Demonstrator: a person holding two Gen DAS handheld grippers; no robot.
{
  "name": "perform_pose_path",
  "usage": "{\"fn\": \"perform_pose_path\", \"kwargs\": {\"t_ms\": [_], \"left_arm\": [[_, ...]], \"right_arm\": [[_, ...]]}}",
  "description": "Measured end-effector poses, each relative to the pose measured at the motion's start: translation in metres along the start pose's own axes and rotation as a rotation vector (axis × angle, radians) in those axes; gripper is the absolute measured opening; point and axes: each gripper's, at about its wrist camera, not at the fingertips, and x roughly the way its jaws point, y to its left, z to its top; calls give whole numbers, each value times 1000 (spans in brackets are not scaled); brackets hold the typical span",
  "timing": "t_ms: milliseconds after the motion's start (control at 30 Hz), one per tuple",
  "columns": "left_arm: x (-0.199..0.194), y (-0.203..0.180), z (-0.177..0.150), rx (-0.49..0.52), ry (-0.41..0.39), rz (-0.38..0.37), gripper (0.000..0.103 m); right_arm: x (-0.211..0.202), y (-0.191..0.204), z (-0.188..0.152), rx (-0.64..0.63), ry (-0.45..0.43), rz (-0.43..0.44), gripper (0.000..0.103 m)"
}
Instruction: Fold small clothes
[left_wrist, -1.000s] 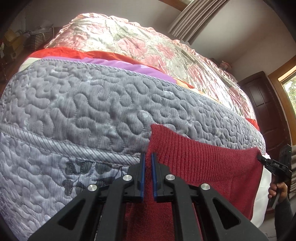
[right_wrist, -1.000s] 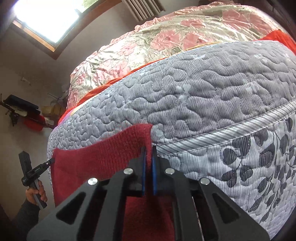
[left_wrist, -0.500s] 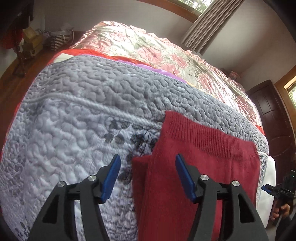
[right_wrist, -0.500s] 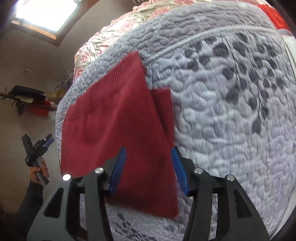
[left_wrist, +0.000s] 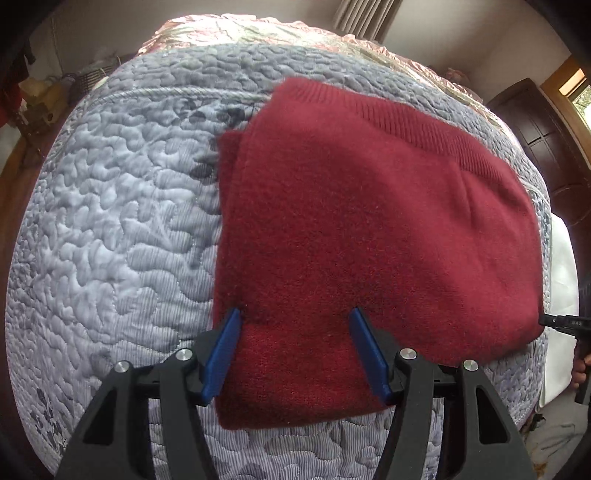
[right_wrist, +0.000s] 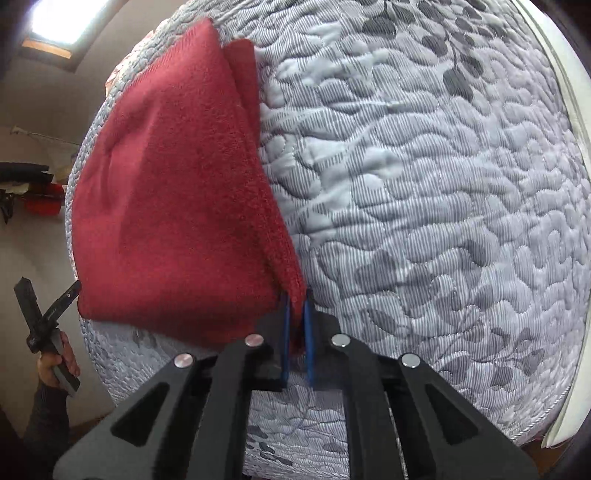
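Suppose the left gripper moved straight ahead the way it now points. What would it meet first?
Most likely the red knit garment. The left gripper has its jaws open, straddling the garment's near edge, so the cloth lies directly ahead, with the grey quilted mattress under it. Depth is hard to judge.

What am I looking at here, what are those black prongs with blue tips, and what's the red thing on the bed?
No robot here: a person holds a handheld claw in each hand, each with a camera looking along its two blue-padded fingers. One picture is from the left claw, the other from the right claw. A folded dark red knitted garment lies on a grey quilted bedspread. The left claw is open, its fingers straddling the garment's near edge. The right claw is closed, pinching the garment's near corner. The person's hand gripping the left claw's handle shows at the right view's edge.
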Motion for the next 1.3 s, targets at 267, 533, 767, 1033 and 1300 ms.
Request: {"fn": "perform_pose_path", "kwargs": {"t_ms": [267, 533, 767, 1033, 1300], "left_arm": [[-55, -15, 4, 44, -99, -38, 62], [-1, -41, -26, 56, 47, -59, 62], [2, -40, -21, 66, 88, -80, 62], [-52, 44, 39, -196, 17, -206, 82], [10, 94, 103, -399, 168, -404, 83]], "right_arm": [[-59, 48, 11, -102, -164, 11, 21], [21, 108, 5, -249, 0, 84, 22], [11, 112, 0, -296, -39, 13, 30], [-18, 234, -85, -840, -309, -258, 75], [78, 352, -176, -1355, -484, -457, 82]]}}
